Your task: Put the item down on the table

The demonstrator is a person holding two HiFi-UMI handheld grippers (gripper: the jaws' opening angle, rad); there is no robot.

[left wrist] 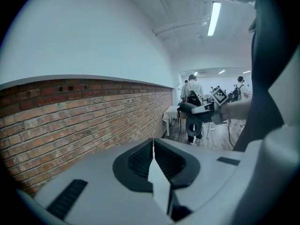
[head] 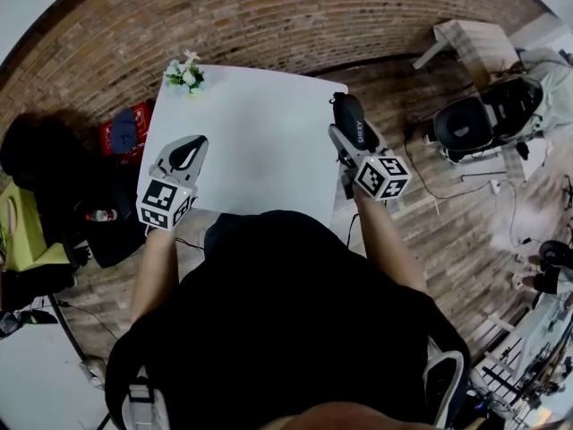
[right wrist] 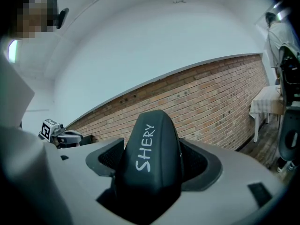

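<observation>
A black oblong case (head: 350,117) with "SHERY" written in white on it is gripped by my right gripper (head: 348,135), held in the air over the right edge of the white table (head: 260,141). In the right gripper view the case (right wrist: 151,144) fills the gap between the jaws and both pads press on its sides. My left gripper (head: 184,154) hovers over the table's left edge with its jaws together and nothing between them. In the left gripper view the fingers (left wrist: 140,158) meet in one line, and the right gripper with the case (left wrist: 199,111) shows across the room.
A small pot of white flowers (head: 185,74) stands at the table's far left corner. Left of the table are a red crate (head: 125,133) and dark bags. To the right are a black chair (head: 466,119) and a pale wooden table (head: 470,43) on the wood floor.
</observation>
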